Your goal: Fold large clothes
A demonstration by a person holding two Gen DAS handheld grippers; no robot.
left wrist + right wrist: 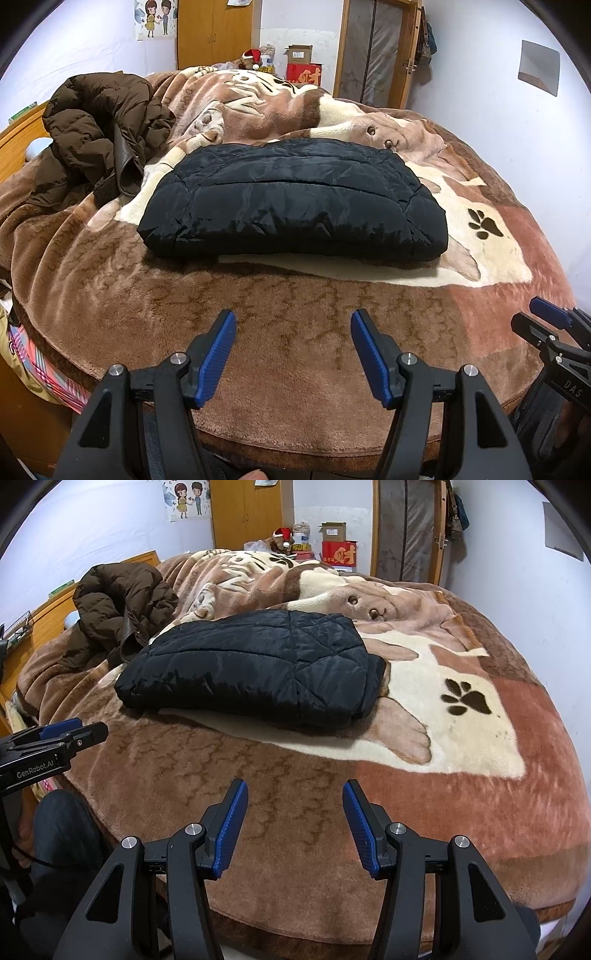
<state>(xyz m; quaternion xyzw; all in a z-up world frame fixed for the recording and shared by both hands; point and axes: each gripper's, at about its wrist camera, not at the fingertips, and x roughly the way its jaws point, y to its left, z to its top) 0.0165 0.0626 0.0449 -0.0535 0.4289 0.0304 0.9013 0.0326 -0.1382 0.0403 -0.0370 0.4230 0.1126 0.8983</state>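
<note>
Both tools are seen parted and empty above the near edge of the bed: the left tool (293,334) with nothing between its blue pads, the right tool (294,799) likewise holding nothing. Going left to right, a brown puffer coat (99,122) is heaped unfolded at the far left of the blanket (258,302), and just beside it a black quilted jacket (295,199) is laid as a folded bundle near the middle. The black jacket appears finished; the brown coat is judged to be next. Its slick, bulky filling could slip from a shallow pinch, and the black bundle lying close by could be dragged or undone if the coat is spread carelessly.
</note>
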